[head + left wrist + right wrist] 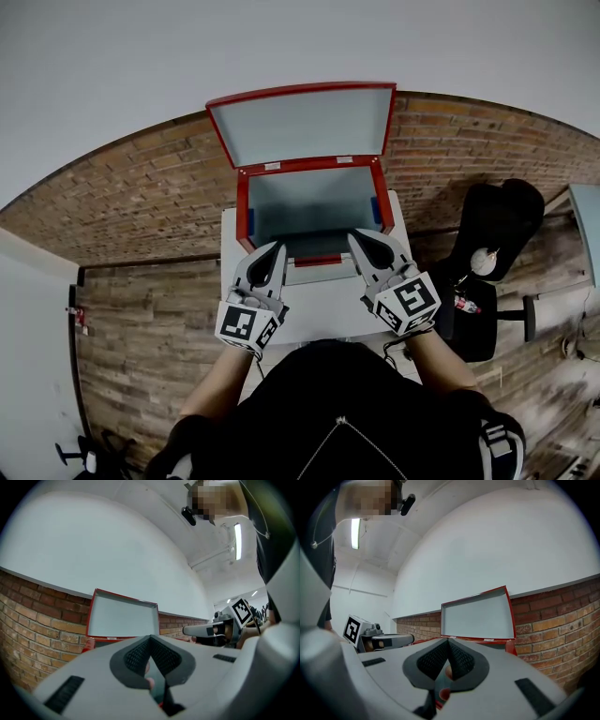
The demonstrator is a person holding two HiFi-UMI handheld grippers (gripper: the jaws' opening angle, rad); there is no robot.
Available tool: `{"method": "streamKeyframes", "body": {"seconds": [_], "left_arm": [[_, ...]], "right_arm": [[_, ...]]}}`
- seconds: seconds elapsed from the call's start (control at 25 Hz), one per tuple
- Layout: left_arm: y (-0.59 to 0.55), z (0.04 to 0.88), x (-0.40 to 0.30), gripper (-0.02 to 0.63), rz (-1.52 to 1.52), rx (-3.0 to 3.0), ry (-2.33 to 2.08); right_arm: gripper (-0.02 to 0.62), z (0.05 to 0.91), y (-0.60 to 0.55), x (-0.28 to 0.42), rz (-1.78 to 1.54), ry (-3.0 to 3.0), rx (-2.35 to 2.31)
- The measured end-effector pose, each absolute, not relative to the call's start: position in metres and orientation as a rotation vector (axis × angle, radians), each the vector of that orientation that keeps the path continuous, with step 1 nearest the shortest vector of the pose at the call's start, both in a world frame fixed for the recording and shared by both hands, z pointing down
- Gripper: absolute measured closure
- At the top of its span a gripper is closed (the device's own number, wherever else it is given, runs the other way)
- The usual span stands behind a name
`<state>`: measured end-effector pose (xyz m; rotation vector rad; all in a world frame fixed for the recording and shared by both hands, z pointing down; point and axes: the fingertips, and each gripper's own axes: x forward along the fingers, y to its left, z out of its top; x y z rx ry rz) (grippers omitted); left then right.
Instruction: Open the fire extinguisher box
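Looks like the fire extinguisher box (309, 202) is open already

Brick wall (141, 192) at the back, white counter (328, 314) against it, and the red box sits on that, long side running left to right, lid (300, 124) standing up at the far edge. It's dead ahead of my left gripper (278, 247) and right gripper (355, 235), about equally near both, and both are clenched on nothing.
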<state>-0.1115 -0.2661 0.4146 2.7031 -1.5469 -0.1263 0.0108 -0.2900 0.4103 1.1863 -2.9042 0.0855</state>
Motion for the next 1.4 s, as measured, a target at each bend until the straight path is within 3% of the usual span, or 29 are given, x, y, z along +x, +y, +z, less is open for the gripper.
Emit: {"method": "streamKeyframes", "body": {"seconds": [1.4], "left_arm": [[-0.256, 0.419, -0.105, 0.558, -0.11, 2.733, -1.479]], "right_arm": [[0.577, 0.427, -0.279, 0.015, 0.051, -2.851, 1.208]]}}
